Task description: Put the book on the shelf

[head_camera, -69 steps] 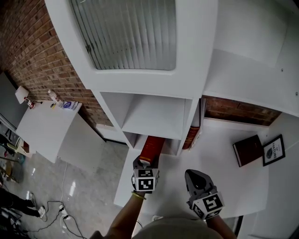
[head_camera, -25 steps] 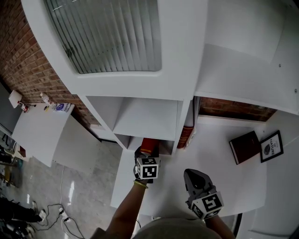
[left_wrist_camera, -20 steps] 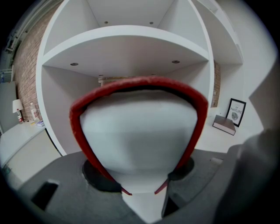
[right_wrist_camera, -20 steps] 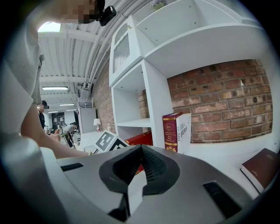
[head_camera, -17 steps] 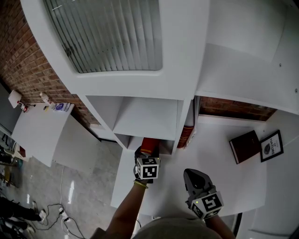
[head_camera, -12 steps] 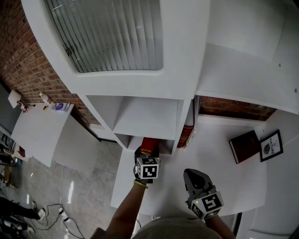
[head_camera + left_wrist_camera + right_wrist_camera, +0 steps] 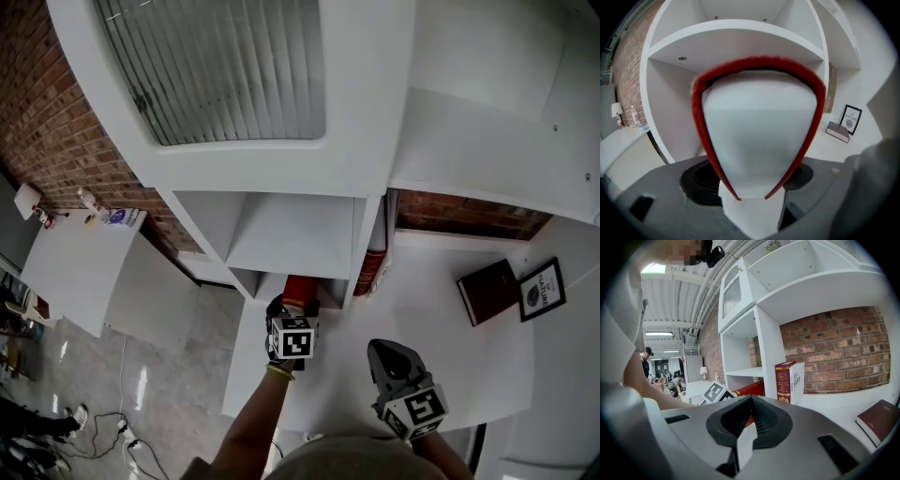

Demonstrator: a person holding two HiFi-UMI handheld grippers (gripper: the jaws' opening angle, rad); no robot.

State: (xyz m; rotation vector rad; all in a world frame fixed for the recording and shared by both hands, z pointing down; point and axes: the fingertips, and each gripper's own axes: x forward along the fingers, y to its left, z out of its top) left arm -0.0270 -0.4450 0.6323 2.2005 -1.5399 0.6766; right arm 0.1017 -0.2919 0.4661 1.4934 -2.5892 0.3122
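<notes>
As the left gripper point(image 7: 289, 309) has just spread, a red-covered, white-edged book point(image 7: 759, 131) sits between its jaws.

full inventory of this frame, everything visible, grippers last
shelf unit: 1, white, centre, against the brick wall
red book: 1, red cover, in the unit's lower compartment
upright books: 2, maroon and white, on the counter by the unit's right side
flat book: 1, dark brown, lying on the counter, right
framed picture: 1, black frame, right of the flat book
side table: 1, white, far left, small bottles on it
cables: several, dark, on the floor, bottom left
left gripper: 1, grey, jaws just opened, red book between them
right gripper: 1, grey, shut, empty, over the counter
</notes>
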